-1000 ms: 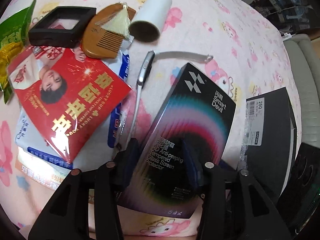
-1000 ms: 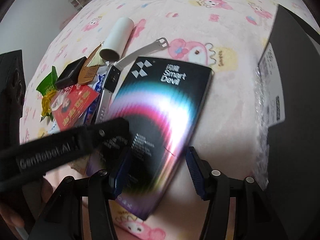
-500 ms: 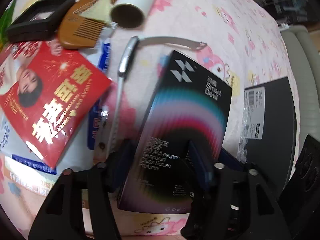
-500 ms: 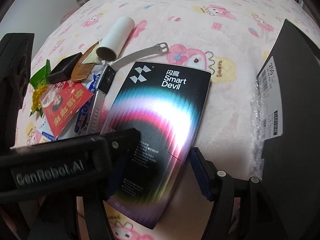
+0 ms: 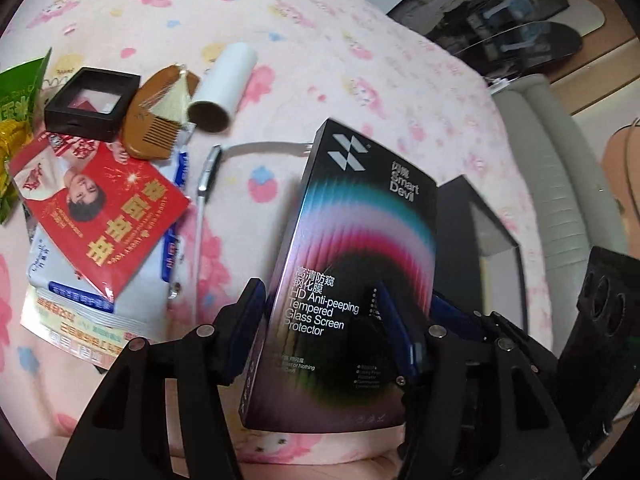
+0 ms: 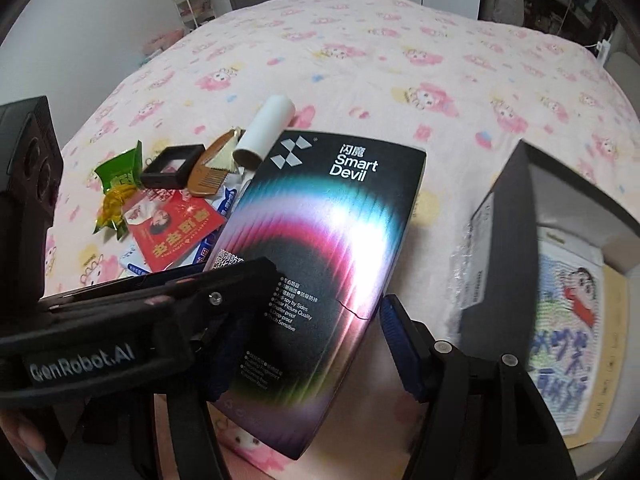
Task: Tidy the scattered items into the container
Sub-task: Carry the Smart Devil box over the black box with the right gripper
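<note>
Fingers of the left gripper (image 5: 320, 316) pinch the screen protector box (image 5: 344, 280) above the blanket (image 5: 320, 40); right gripper (image 6: 308, 336) fingers spread.

You read "Smart Devil", "HD Anti-peeping Tempered Glass Screen Protector" on the box (image 5: 352, 264); "GenRobot.AI" on left gripper (image 6: 224, 320).

Matte black plastic left gripper (image 5: 320, 320) with blue ribbed finger pads (image 5: 248, 320) and silver screws; white "GenRobot.AI" lettering on its side. Matching black right gripper (image 6: 308, 344), blue pads (image 6: 396, 336).
</note>
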`<state>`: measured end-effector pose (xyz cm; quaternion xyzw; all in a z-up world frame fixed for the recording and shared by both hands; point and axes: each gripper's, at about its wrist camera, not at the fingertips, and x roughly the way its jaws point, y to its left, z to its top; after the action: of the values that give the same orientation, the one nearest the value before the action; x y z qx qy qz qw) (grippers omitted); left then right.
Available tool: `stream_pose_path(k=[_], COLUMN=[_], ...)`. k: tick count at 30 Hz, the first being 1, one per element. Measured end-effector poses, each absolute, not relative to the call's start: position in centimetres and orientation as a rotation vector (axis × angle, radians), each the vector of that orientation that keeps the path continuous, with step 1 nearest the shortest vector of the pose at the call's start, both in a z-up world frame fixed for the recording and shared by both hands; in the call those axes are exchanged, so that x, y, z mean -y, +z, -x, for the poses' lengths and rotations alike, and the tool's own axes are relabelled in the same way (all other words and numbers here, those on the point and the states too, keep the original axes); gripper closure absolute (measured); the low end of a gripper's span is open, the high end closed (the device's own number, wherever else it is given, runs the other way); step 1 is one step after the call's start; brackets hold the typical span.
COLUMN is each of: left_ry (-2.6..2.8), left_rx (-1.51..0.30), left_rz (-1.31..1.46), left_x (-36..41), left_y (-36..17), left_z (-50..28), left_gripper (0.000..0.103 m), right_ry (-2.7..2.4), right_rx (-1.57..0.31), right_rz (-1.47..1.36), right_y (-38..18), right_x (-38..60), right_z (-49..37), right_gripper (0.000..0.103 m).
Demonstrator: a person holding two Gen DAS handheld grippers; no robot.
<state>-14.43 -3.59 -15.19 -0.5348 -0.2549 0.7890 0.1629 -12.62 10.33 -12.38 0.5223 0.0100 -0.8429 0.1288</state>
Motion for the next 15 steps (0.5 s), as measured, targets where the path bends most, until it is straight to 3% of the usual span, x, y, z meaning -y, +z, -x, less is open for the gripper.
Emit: stream_pose_path(k=[3, 15], left_ry=[2.263, 2.255], left_rx=[0.684, 0.638], left_rz=[1.512, 1.456], left_x=[2.7, -0.3], left_y=[-13.7, -9.1], left_z=[14.5, 13.9], left_gripper=[0.057, 0.057], right_ry=[-2.456, -2.531], right_rx=[0.052, 0.119], right_rz=[-1.507, -1.344], right_y=[-11.3, -7.2], right_x=[-11.7, -15.0], right_z=[12.6, 11.7], right_gripper=[0.046, 0.048])
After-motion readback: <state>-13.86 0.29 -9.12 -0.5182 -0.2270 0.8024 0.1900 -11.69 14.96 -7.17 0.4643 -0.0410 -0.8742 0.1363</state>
